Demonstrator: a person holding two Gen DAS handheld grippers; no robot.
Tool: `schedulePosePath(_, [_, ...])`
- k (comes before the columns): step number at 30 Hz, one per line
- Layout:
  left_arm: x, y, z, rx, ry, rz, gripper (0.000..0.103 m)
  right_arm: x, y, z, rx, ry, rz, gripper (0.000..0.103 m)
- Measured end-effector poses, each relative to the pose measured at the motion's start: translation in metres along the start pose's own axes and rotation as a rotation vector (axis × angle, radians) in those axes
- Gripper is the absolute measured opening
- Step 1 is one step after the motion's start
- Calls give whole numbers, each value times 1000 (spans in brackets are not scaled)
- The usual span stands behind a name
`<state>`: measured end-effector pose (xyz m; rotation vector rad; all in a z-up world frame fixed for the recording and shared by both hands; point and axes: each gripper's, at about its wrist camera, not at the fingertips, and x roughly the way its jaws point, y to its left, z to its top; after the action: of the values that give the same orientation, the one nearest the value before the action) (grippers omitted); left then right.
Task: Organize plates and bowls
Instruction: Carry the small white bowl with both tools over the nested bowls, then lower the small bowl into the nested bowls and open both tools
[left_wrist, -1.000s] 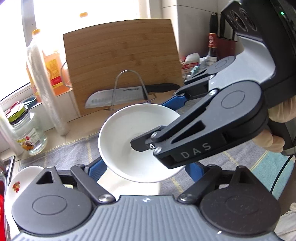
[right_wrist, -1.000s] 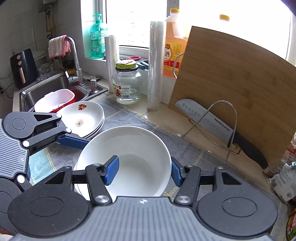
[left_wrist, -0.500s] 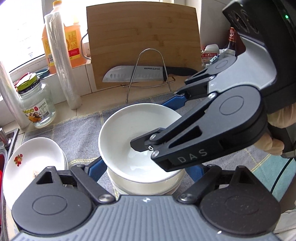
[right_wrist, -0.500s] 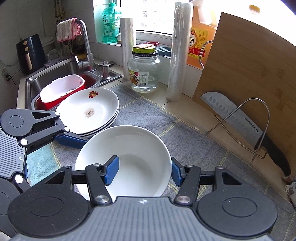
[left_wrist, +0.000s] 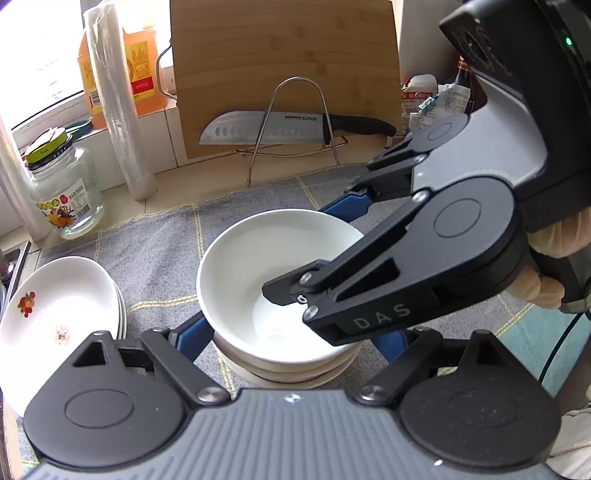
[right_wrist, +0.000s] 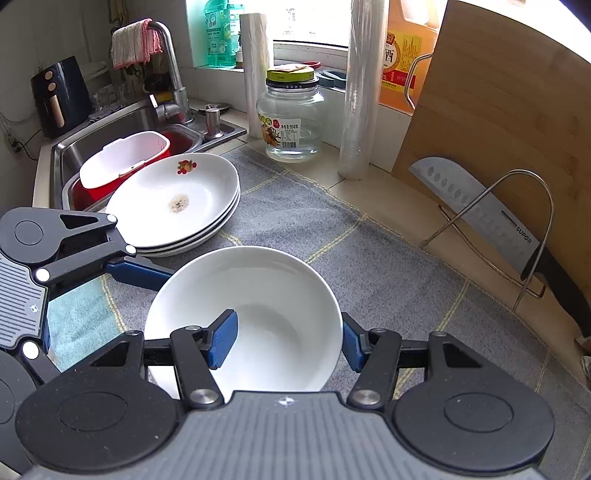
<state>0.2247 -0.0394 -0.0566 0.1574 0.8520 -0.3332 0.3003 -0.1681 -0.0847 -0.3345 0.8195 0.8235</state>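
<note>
A white bowl (left_wrist: 258, 266) sits on top of a stack of white bowls (left_wrist: 295, 373) on the grey mat; it also shows in the right wrist view (right_wrist: 266, 295). My right gripper (right_wrist: 288, 341) is shut on the bowl's near rim, one blue finger inside and one outside. My left gripper (left_wrist: 291, 334) is open, its blue fingers on either side of the stack, not pressing it. A stack of white plates (right_wrist: 173, 199) with a fruit print lies left of the bowls, also in the left wrist view (left_wrist: 55, 306).
A sink (right_wrist: 122, 125) with a red and white tub (right_wrist: 122, 162) lies at the far left. A glass jar (right_wrist: 291, 114), film rolls (right_wrist: 360, 88), an oil bottle (right_wrist: 402, 48), a bamboo board (right_wrist: 498, 122) and a knife on a wire stand (right_wrist: 491, 218) line the back.
Both grippers have lowered the held bowl onto the bowl stack, and the views have tilted down toward the counter. The right gripper still grips the rim.
</note>
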Motion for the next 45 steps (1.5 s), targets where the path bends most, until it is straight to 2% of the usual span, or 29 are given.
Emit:
schedulePosePath(12, [1,-2,1,12,3,10,91,1,-1,-1,0,4,9,65])
schedulePosePath(24, [2,-5,0,29,2,18,93,1,-1,-2,19,2,21,69])
schedulePosePath(28, [2,-5,1,32,-4,26,95,-1,-1,-4,22,-5,29,81])
schedulePosePath(30, [0,-6,0,45,-17,39,97,-4,-3,-4,28,-15,33,83])
schedulePosePath(32, [-1,-6,1,48,-18,45,97,-6,-4,-4,38,-23,33,90])
schedulePosePath(36, [-12,-8,0,68,-47,64,97,-13,-8,-6,51,-42,20,98])
schedulePosePath(40, [-26,-12,0,107,-108,9,100,-20,-15,-11,85,-62,4,103])
schedulePosePath(45, [-20,-14,-4,110,-92,-35,100,-26,-27,-17,150,-71,-19,103])
